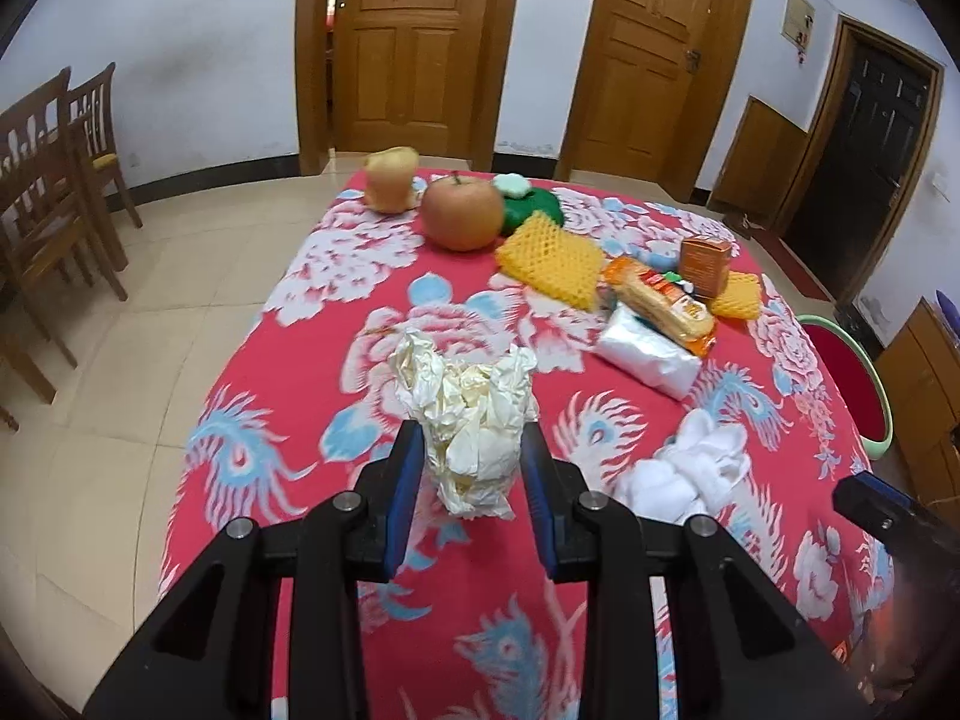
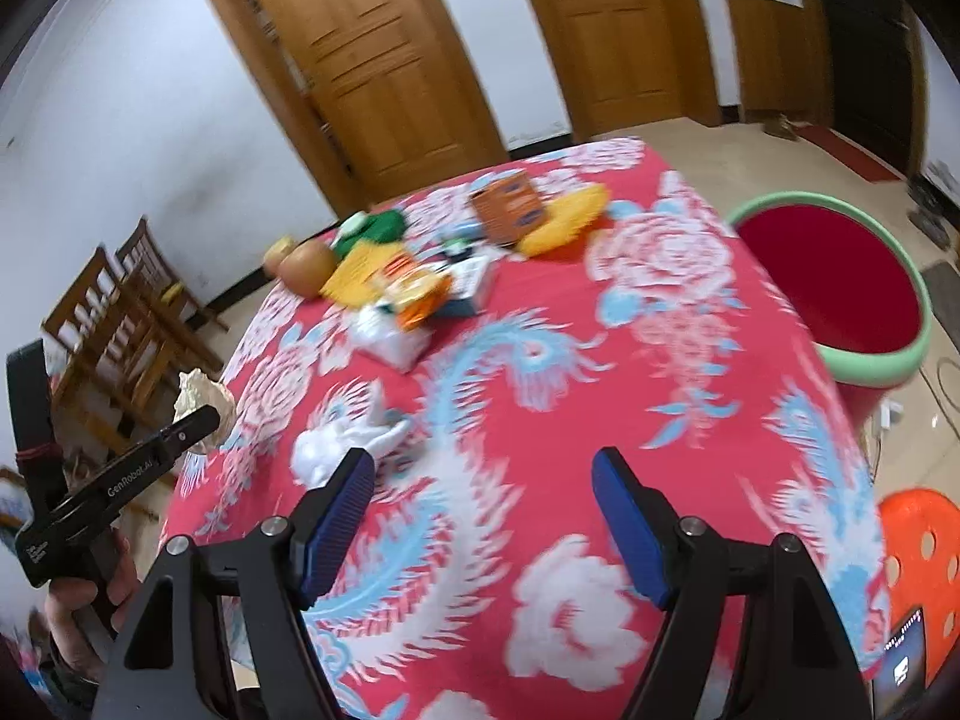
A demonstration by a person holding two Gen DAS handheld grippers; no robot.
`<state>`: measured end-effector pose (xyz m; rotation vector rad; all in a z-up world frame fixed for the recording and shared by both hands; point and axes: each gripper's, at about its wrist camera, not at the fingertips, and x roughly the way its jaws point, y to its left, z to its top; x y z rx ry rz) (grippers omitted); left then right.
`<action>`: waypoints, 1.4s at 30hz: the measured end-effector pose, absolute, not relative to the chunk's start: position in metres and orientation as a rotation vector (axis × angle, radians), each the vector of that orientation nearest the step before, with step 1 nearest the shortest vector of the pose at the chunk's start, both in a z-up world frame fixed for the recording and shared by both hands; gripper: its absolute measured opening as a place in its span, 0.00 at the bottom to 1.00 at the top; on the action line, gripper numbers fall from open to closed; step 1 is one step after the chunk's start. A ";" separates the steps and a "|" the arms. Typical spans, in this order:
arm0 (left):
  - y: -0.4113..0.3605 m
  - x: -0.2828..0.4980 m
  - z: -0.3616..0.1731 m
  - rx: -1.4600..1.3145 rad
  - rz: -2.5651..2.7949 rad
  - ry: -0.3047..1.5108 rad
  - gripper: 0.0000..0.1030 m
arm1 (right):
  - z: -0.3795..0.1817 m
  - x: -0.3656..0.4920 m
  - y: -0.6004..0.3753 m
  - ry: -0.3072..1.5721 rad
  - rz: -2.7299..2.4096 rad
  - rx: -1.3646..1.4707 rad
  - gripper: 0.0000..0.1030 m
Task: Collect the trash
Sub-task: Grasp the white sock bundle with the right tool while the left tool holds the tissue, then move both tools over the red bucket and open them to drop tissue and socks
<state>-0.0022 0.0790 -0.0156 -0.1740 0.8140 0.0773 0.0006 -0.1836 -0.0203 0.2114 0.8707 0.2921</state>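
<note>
My left gripper (image 1: 474,456) is shut on a crumpled cream paper wad (image 1: 468,420), held just above the red floral tablecloth (image 1: 336,396). From the right wrist view the same wad (image 2: 201,399) shows at the left table edge in the left gripper's black finger (image 2: 180,435), with a hand below it. My right gripper (image 2: 483,480) stands open over the cloth with nothing between its blue pads. A white tissue wad (image 1: 690,468) (image 2: 342,441) lies on the table between the two grippers. A red bin with a green rim (image 2: 840,288) (image 1: 846,372) stands on the floor beside the table's right edge.
Farther back on the table lie an apple (image 1: 461,213), yellow foam netting (image 1: 549,258), a snack packet (image 1: 660,306), a white packet (image 1: 645,354) and an orange box (image 1: 703,264). Wooden chairs (image 1: 48,180) stand at the left. An orange stool (image 2: 918,546) is near the right corner.
</note>
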 end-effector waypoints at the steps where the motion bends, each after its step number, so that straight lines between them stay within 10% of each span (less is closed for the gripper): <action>1: 0.082 -0.004 -0.017 -0.176 0.081 0.813 0.32 | -0.021 0.002 -0.177 0.876 0.302 0.203 0.75; 14: 0.100 -0.016 -0.023 -0.199 0.090 0.805 0.32 | -0.047 0.022 -0.121 0.940 0.353 0.211 0.75; 29: 0.094 -0.019 -0.023 -0.200 0.082 0.802 0.32 | -0.067 0.020 -0.099 0.951 0.424 0.183 0.26; 42: 0.064 -0.011 -0.016 -0.195 -0.009 0.798 0.32 | -0.046 0.008 -0.135 0.869 0.398 0.215 0.23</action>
